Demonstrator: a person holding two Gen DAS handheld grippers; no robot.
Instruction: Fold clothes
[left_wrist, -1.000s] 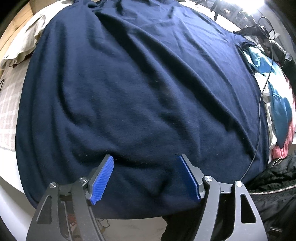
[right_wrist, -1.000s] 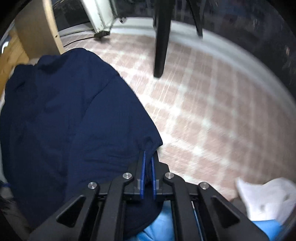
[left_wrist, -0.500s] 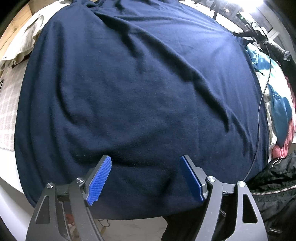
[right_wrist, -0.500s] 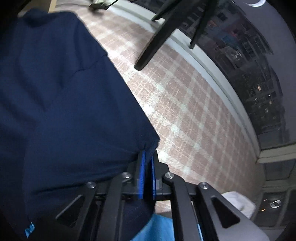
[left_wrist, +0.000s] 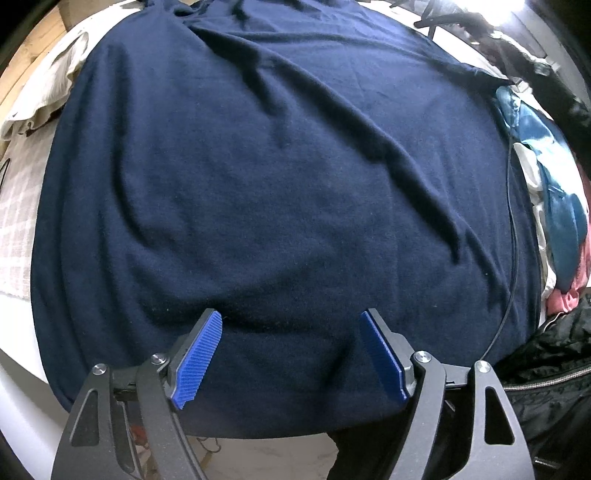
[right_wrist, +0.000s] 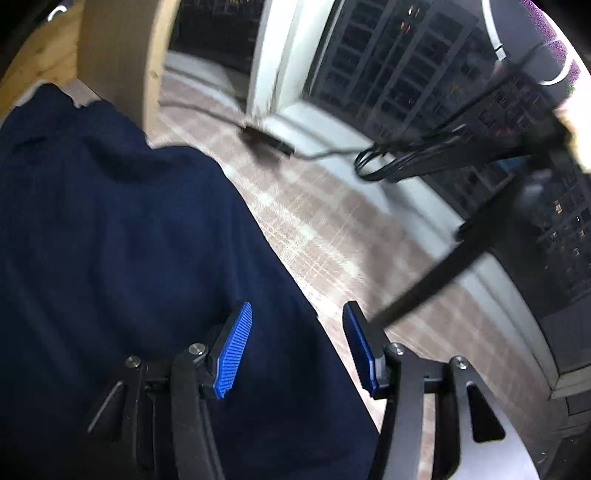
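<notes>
Navy knit: one dark blue garment (left_wrist: 280, 192) lies spread ahead of my left jaws, wrinkled, with diagonal creases running up and to the right of them.
Garment place: its near hem hangs over the white edge below my left jaws; its right border runs between my right jaws in the right wrist view (right_wrist: 122, 240).
Left gripper (left_wrist: 291, 350): jaws wide apart, blue pads just above the cloth near the hem, clasping nothing that I can see.
Right gripper (right_wrist: 297, 341): jaws wide too, straddling the garment's edge; the left pad is over cloth, the right pad over the checked bed cover (right_wrist: 325, 236). Nothing is pinched.
Step in hand: I judge the garment is laid out flat with both tools free of it. That fits a spread made ready for folding, or a pause between folds; I cannot tell which.
Next move: any new grasp calls for pinching only the layer meant, at an edge or corner, and both sides lifting evenly so the creases do not set in.
Count: one navy garment; two grippers; one heap of other clothes (left_wrist: 557, 221) right of my left jaws, blue, white and pink, pieces not countable; one thin black cable (left_wrist: 514, 236) along that side; one pale pillow (left_wrist: 48, 99) far left.
</notes>
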